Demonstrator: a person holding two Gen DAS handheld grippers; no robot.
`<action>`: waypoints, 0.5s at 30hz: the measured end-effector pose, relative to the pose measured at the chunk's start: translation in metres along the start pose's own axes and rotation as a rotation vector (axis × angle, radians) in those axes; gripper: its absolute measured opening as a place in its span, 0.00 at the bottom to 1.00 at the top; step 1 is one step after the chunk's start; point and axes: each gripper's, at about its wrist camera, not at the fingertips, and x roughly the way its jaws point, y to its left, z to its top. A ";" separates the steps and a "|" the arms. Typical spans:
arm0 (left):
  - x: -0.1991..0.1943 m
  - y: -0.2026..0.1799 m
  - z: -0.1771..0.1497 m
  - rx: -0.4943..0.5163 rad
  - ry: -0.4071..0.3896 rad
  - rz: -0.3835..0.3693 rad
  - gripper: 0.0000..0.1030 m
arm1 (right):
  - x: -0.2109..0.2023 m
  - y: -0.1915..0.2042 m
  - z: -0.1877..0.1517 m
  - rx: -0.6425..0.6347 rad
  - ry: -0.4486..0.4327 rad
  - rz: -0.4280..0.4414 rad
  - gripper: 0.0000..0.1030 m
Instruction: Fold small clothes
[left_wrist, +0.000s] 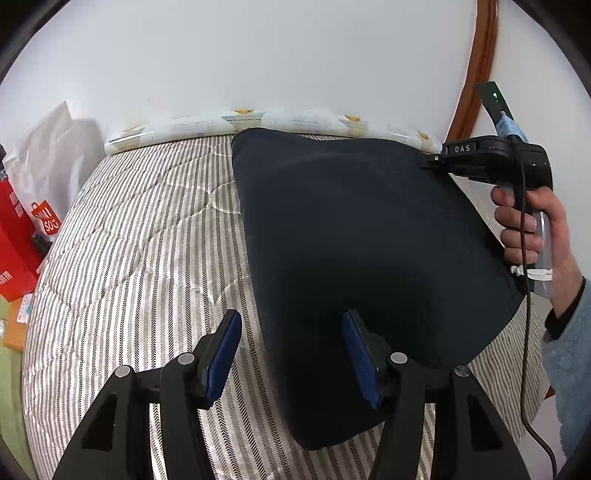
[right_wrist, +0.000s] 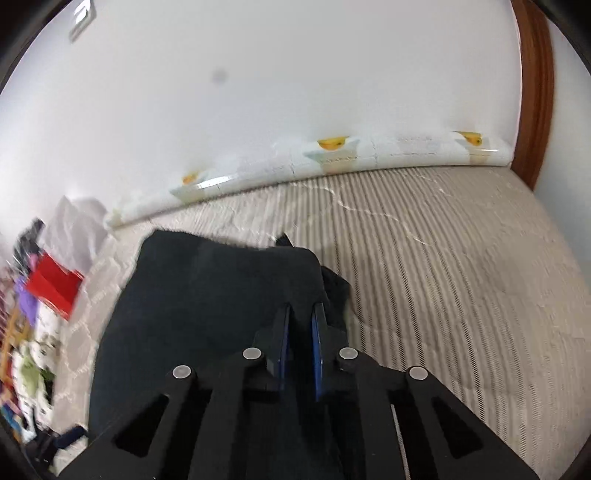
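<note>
A dark navy garment (left_wrist: 354, 236) lies spread on the striped mattress (left_wrist: 140, 240), reaching from near the patterned roll (left_wrist: 207, 125) along the wall down toward the left gripper (left_wrist: 291, 328). That gripper's blue-padded fingers (left_wrist: 225, 354) stand wide apart: the left one is over bare mattress just beside the garment's edge, the right one sits over the cloth, and nothing is caught between them.

The right gripper (left_wrist: 436, 159) shows in the left view at the garment's far right corner, a hand (left_wrist: 532, 221) wrapped round its handle and a black cable (left_wrist: 524, 295) hanging down from it. In its own view the right gripper (right_wrist: 301, 325) has its fingers (right_wrist: 282, 332) drawn close, only a thin slit showing between the pads, with the garment (right_wrist: 207, 295) directly under and in front of them. The view is blurred; whether cloth is pinched in that slit I cannot tell.

The garment's right edge there is bunched into a small fold against the mattress (right_wrist: 443, 277). Left of the garment, off the mattress edge, are red bags (left_wrist: 18, 236) and a white bag (left_wrist: 51, 147)
</note>
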 end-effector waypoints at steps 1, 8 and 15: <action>-0.001 0.000 -0.001 -0.003 0.000 -0.005 0.53 | -0.009 -0.001 -0.004 -0.005 -0.014 -0.025 0.12; -0.004 0.004 -0.011 -0.029 0.015 -0.057 0.53 | -0.061 -0.024 -0.043 0.024 -0.030 0.031 0.43; -0.010 0.002 -0.023 -0.031 0.010 -0.082 0.53 | -0.067 -0.038 -0.098 0.057 0.034 0.117 0.43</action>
